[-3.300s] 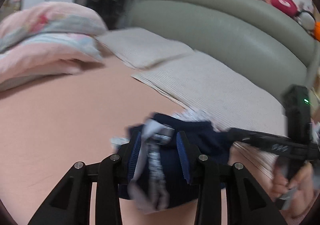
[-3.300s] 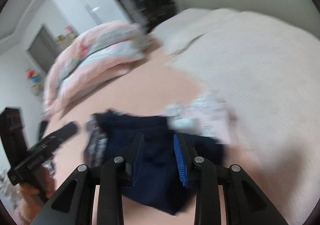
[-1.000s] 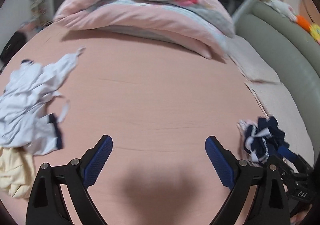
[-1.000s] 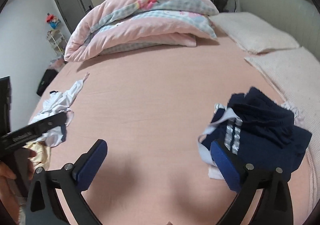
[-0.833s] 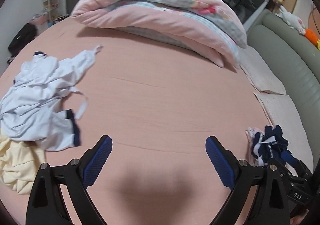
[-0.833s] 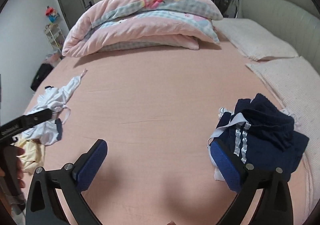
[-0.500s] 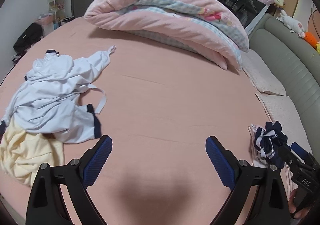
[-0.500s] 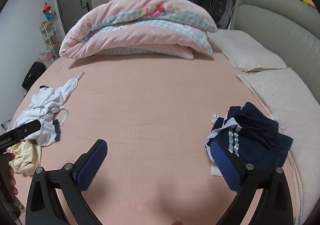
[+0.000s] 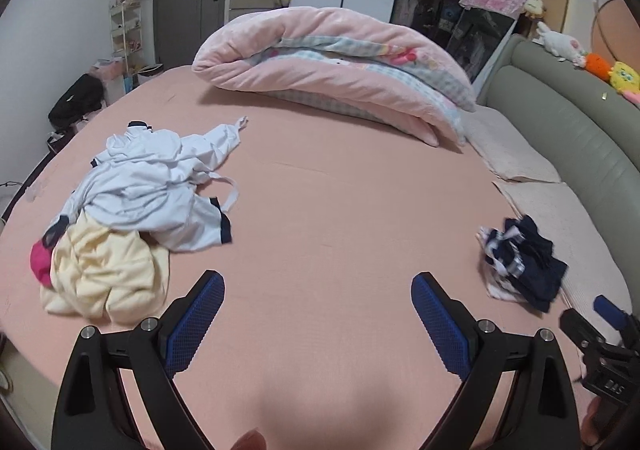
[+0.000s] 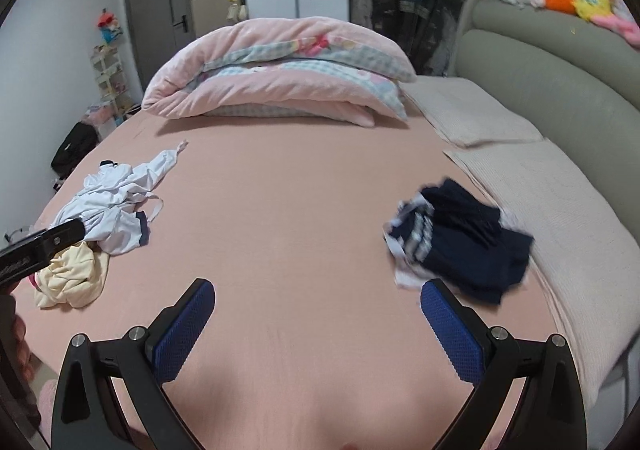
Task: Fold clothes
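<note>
A folded navy garment with white stripes [image 9: 524, 262] [image 10: 460, 242] lies on the right side of the pink bed [image 9: 328, 210] [image 10: 288, 210], beside the beige pillows. On the left a crumpled white garment with navy trim [image 9: 160, 186] [image 10: 116, 198] rests partly over a pale yellow garment [image 9: 100, 274] [image 10: 72, 278], with a bit of magenta cloth [image 9: 40, 262] at its edge. My left gripper [image 9: 318, 292] is open over bare sheet at the near edge. My right gripper [image 10: 318, 300] is open too, its right pad just short of the navy garment.
A rolled pink duvet [image 9: 336, 66] [image 10: 280, 66] lies across the far end. Two beige pillows [image 9: 516, 154] [image 10: 536, 186] line the grey-green headboard [image 9: 580, 122] on the right, with plush toys on top. A black bag [image 9: 76, 102] and a shelf stand past the left edge.
Both grippers let go of the navy garment, opened wide and drew back from it. The views have pulled away, so the white and yellow pile on the left has come into sight.
</note>
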A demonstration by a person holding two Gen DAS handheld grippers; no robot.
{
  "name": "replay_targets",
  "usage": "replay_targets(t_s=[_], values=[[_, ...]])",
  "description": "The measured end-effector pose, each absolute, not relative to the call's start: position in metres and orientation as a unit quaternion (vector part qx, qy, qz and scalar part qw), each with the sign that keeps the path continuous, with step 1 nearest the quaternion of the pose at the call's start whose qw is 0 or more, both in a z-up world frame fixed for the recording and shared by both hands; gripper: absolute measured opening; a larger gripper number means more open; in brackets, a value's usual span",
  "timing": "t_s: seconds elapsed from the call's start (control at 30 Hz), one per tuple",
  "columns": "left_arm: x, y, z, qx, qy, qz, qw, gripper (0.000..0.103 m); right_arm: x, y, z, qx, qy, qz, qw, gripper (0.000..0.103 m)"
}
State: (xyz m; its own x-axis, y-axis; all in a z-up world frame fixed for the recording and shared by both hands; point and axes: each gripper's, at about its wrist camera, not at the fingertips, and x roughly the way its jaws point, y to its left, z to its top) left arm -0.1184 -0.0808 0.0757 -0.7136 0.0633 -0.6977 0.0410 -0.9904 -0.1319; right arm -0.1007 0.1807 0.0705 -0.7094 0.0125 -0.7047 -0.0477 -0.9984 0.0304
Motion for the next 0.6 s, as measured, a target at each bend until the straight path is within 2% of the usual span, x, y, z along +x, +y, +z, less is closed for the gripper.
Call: replay_targets(t_s=[0.27, 0.6], values=[[-0.045, -0.064, 0.068, -0.379, -0.058, 0.923, -0.024, 0.095, -0.036, 0.178, 0.062, -0.377, 0.017, 0.926, 0.02, 0.103], [0.011, -0.035, 0.056, -0.399, -0.035, 0.916, -0.012, 0.095, 0.028, 0.171, 0.053, -0.371, 0.011, 0.929, 0.002, 0.103]])
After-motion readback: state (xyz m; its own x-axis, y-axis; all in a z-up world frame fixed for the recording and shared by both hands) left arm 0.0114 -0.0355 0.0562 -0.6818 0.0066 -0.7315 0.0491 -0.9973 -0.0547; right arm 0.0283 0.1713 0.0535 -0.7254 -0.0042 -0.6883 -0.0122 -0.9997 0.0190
